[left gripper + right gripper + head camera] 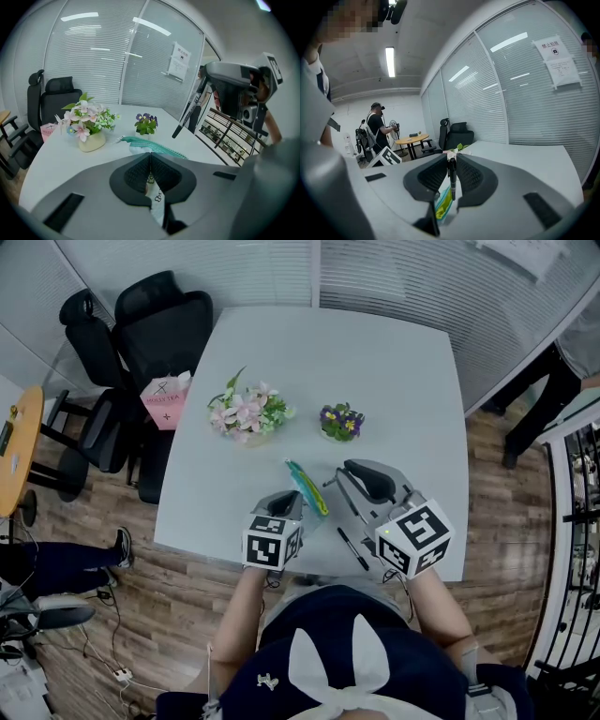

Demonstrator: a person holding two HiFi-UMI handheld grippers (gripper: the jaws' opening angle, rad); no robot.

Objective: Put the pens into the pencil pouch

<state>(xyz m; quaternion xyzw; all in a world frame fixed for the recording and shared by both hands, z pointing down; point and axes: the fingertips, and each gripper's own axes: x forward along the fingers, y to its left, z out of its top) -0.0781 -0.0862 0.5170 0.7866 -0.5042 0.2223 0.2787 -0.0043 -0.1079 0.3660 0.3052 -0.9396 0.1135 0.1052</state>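
Clamps the left gripper (150,157) fully shut on the near edge of the pouch (152,146), with pale printed fabric pinched between the pads and hanging below them. Shows the pouch's teal zipper running straight ahead from those jaws, out over the table (56,154). In the head view, places the left gripper (292,498) at the table's near edge, with the pouch (307,488) slanting away from it toward the table's middle.

Holds the right gripper (451,161) narrowed onto a black pen (451,176), with both pads pressed against the barrel and the pen lined up along the gap. Finds the pouch (443,206) directly under these jaws, green and yellow, just below the pen's lower end. In the left gripper view, shows the right gripper raised at upper right, with the pen (186,117) slanting down and left from it, tip off the table and just right of the pouch's far end. In the head view, sets the right gripper (345,470) just beside the pouch, on its right.

Shows a second pen (352,547) lying flat on the table (375,371) between the two grippers, near the front edge and apart from the pouch. Farther out, puts pink flowers (246,413) and a small purple plant (340,421) near the table's middle, well beyond the pouch, and black chairs (155,324) off the far left corner.
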